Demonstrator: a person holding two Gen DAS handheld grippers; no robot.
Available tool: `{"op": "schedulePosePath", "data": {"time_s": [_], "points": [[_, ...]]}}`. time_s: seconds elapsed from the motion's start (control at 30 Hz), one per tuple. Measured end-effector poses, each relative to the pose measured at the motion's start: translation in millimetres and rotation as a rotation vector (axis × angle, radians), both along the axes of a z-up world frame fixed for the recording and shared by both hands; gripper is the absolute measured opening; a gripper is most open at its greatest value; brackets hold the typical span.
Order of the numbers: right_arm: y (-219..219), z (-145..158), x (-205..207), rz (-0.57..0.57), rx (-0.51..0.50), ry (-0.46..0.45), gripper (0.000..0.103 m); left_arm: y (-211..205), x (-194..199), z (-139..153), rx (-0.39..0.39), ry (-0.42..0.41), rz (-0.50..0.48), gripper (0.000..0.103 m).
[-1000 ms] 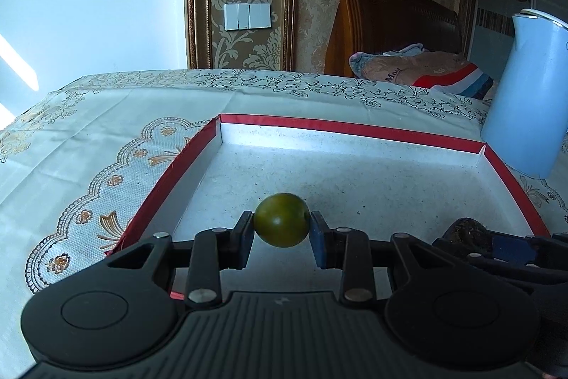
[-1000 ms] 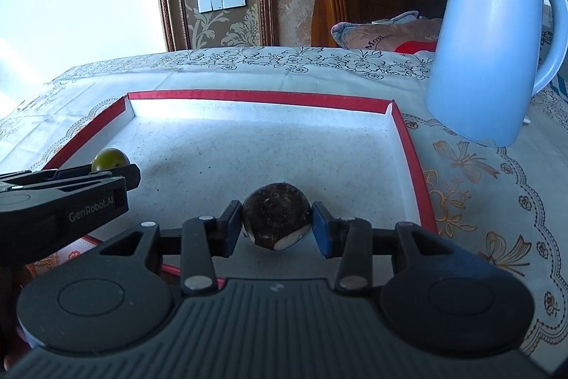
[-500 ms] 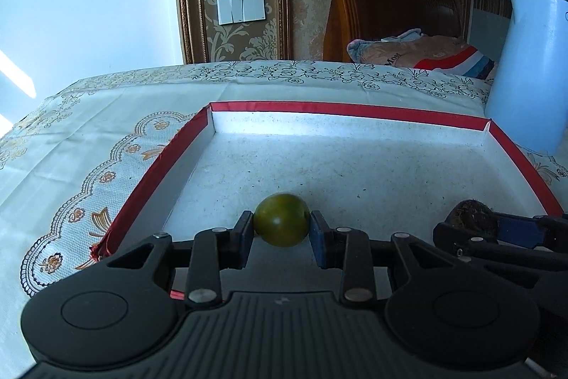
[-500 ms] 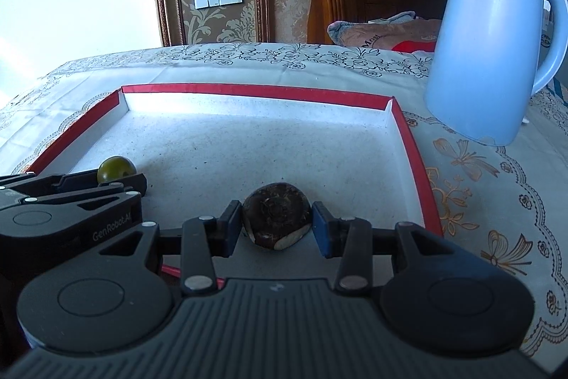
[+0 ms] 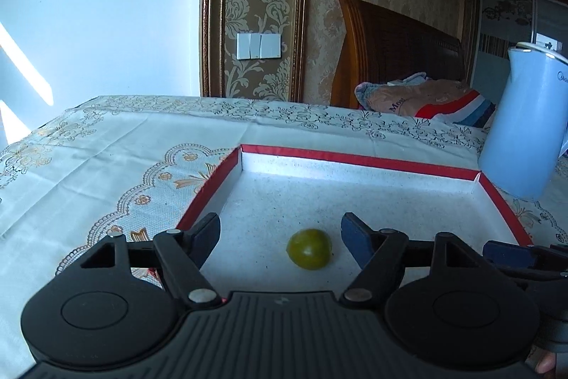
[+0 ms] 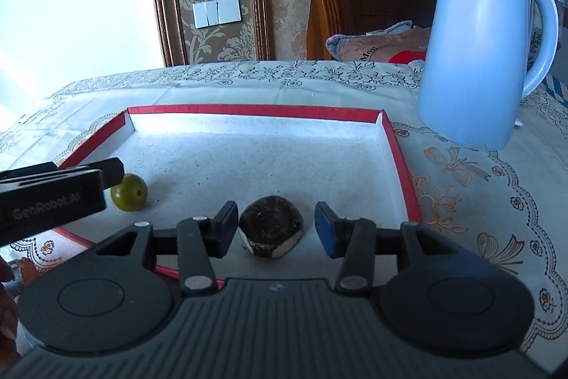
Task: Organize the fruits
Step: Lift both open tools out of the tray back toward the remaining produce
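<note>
Left wrist view: the left tongs (image 5: 280, 237) stand wide and are opening, their pads clear of the green fruit (image 5: 309, 248) that lies between them, nearer the right pad. The fruit rests on the speckled white floor of the red-rimmed tray (image 5: 358, 160), toward its near edge. The tray sits on a desk under an embroidered tablecloth (image 5: 106, 158). A pale blue kettle (image 5: 525, 130) stands just beyond the tray's far right corner. The tip of the right tongs shows at the lower right edge.

Right wrist view: the right tongs (image 6: 276, 226) are narrowly parted and opening; the dark brown fruit (image 6: 271, 225) with pale cut patches sits on the tray floor (image 6: 269, 151) between the pads, a thin gap on each side. To the left, the green fruit (image 6: 129, 191) lies beside a black finger (image 6: 106, 170) of the left tongs. The kettle (image 6: 475, 59) stands upright on the cloth to the tray's right.
</note>
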State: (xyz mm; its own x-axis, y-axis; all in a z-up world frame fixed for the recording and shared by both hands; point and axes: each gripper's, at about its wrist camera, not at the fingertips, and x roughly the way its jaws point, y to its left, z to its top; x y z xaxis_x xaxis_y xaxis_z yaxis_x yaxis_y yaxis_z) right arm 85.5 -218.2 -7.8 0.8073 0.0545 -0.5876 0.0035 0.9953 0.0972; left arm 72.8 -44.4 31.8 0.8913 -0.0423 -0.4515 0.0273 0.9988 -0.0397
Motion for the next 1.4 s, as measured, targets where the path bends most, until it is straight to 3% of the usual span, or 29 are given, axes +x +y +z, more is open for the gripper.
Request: {"op": "schedulePosePath", "data": {"time_s": [0.17,0.47,0.77,1.07,1.17,1.4], "points": [[-17.0,14.9,-29.2,0.026,0.079,-0.065,0.045,21.2,-33.3,9.9,0.009,-0.072,-0.02,0.083],[-29.4,15.9,-91.3,0.22,0.165,-0.083,0.045,69.0,-85.6,-1.4,-0.024,-0.087,-0.014,0.083],[-2.6,6.7,-109.8,0.347,0.112,-0.043,0.045,80.0,-113.1,-17.4,-0.012,-0.046,-0.05,0.083],[12.2,-3.9,-111.4,0.369,0.062,-0.02,0.045,71.0,-128.3,-24.2,0.05,-0.06,-0.15,0.084],[15.2,-5.7,-108.9,0.374,0.05,-0.012,0.045,69.7,-125.4,-25.9,0.054,-0.041,-0.153,0.088],[24.8,-7.4,-101.5,0.385,0.013,-0.002,0.045,78.4,-112.4,-31.1,0.018,0.042,-0.096,0.088]]}}
